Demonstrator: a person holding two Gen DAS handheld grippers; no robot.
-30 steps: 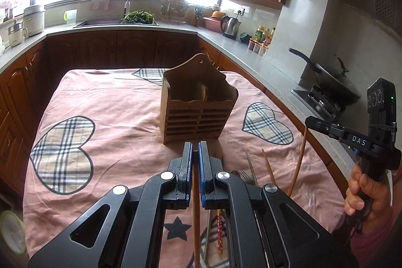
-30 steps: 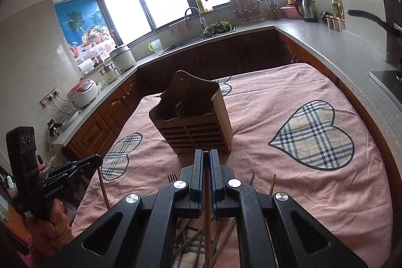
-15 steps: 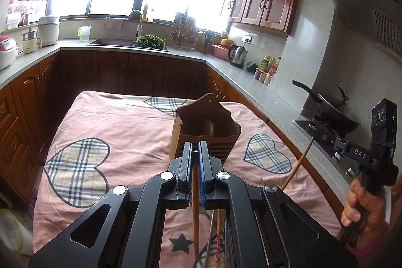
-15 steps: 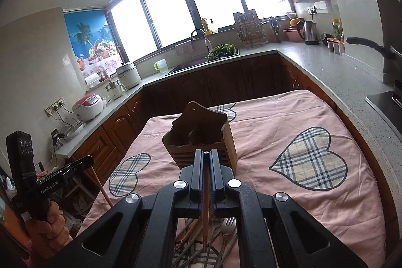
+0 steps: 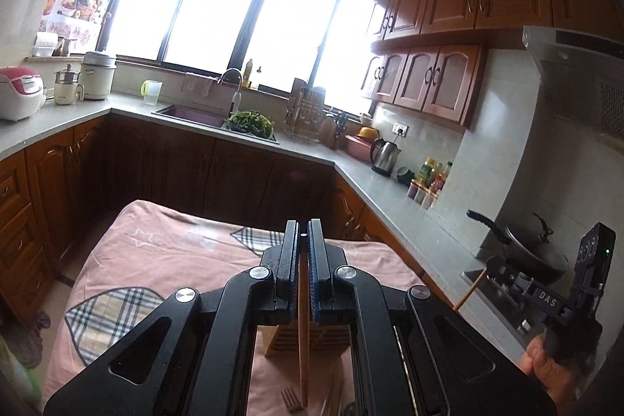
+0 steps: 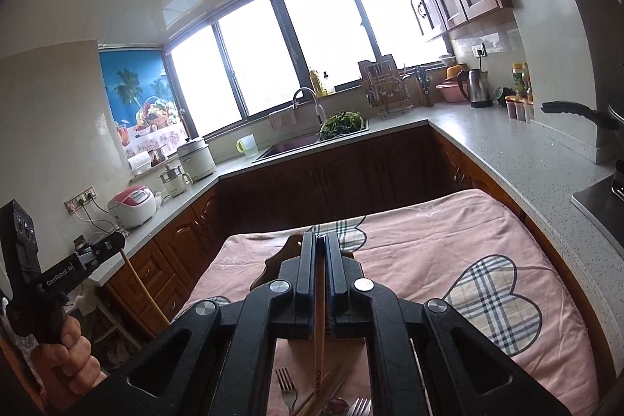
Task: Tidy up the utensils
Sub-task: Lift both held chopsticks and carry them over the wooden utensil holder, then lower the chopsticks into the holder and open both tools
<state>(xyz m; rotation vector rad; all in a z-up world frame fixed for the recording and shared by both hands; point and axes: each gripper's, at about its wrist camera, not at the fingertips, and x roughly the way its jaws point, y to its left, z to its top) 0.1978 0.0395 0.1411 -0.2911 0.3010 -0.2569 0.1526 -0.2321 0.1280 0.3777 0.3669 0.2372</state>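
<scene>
My left gripper (image 5: 303, 234) is shut on a wooden chopstick (image 5: 302, 346) that hangs down between the jaws. My right gripper (image 6: 319, 236) is shut on another wooden chopstick (image 6: 319, 338). Both are held high above the table. The wooden utensil holder (image 5: 290, 340) stands below, mostly hidden behind the left jaws; its top edge shows in the right wrist view (image 6: 279, 260). Forks (image 6: 286, 386) and more chopsticks lie on the pink cloth near the front. The left gripper also shows in the right wrist view (image 6: 111, 244), the right gripper in the left wrist view (image 5: 493, 266).
The table has a pink cloth (image 6: 429, 244) with plaid hearts. Brown cabinets and a grey counter (image 5: 374, 182) run round the room, with a sink (image 5: 195, 114), kettle (image 5: 384, 154), rice cooker (image 5: 17, 92) and a wok (image 5: 534, 252) at the right.
Both grippers have risen well above the table and tilted up, each carrying its chopstick. The holder has dropped low in both views behind the jaws.
</scene>
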